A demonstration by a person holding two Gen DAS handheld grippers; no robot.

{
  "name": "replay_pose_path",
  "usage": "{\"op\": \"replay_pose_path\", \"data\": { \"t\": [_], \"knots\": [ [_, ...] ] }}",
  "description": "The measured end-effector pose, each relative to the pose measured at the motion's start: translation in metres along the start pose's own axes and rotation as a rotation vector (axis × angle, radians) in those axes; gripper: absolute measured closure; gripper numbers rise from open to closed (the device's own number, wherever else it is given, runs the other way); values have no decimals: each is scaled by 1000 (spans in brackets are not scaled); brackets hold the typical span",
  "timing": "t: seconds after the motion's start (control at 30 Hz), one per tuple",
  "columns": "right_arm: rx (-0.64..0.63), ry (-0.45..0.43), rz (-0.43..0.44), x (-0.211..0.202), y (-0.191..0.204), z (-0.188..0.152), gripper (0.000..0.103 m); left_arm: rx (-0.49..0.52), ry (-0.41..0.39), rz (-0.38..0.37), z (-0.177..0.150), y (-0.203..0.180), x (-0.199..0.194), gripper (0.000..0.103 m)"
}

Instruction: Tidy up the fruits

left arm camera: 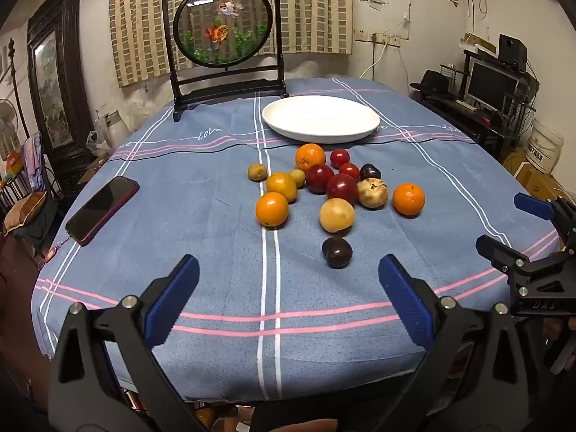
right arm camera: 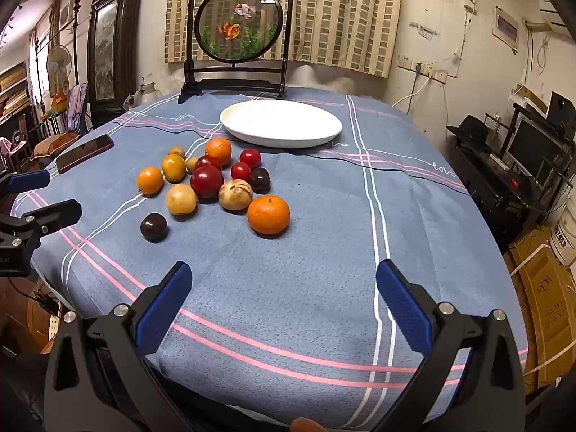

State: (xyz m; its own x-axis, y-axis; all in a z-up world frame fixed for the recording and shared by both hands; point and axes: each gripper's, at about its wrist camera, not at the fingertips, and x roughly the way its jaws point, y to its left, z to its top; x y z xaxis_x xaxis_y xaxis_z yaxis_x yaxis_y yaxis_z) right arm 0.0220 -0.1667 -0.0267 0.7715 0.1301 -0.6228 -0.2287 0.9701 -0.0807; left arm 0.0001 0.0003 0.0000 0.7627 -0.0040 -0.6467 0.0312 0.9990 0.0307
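Observation:
Several fruits lie in a loose cluster on the blue tablecloth: oranges (left arm camera: 271, 208) (right arm camera: 268, 215), red plums (left arm camera: 341, 188) (right arm camera: 206, 181), yellow-brown fruits (left arm camera: 336, 215) (right arm camera: 180, 199) and a dark plum (left arm camera: 337, 252) (right arm camera: 153, 227) nearest me. A white plate (left arm camera: 320, 118) (right arm camera: 280, 122) stands bare behind them. My left gripper (left arm camera: 288, 288) is open and empty above the near table edge, short of the dark plum. My right gripper (right arm camera: 282, 291) is open and empty, to the right of the cluster. It also shows in the left wrist view (left arm camera: 511, 223), and the left gripper shows in the right wrist view (right arm camera: 54, 194).
A dark phone (left arm camera: 102, 208) (right arm camera: 84, 153) lies near the table's left edge. A framed round goldfish screen (left arm camera: 225, 39) (right arm camera: 239, 32) stands at the back of the table. Cardboard boxes (right arm camera: 540, 288) and a desk with a monitor (right arm camera: 532, 151) are right of the table.

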Motion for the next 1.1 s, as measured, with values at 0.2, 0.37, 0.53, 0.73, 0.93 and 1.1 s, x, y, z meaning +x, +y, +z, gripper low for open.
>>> {"op": "replay_pose_path", "data": {
  "t": [0.2, 0.37, 0.53, 0.73, 0.93, 1.1],
  "knots": [
    [3, 1, 2, 0, 0, 0, 1, 5, -2, -10, -1, 2, 0, 2],
    [4, 1, 1, 0, 1, -1, 1, 16, -5, -4, -1, -5, 0, 2],
    [0, 1, 1, -2, 0, 0, 1, 25, -5, -9, -2, -9, 2, 2],
    [0, 3, 3, 1, 3, -1, 1, 27, -11, -4, -4, -5, -3, 2],
    [-1, 3, 4, 1, 1, 0, 1, 27, -7, -2, -3, -3, -2, 2],
    [-3, 6, 7, 1, 7, -4, 1, 29, -8, -2, -3, -3, -2, 2]
  ]
}}
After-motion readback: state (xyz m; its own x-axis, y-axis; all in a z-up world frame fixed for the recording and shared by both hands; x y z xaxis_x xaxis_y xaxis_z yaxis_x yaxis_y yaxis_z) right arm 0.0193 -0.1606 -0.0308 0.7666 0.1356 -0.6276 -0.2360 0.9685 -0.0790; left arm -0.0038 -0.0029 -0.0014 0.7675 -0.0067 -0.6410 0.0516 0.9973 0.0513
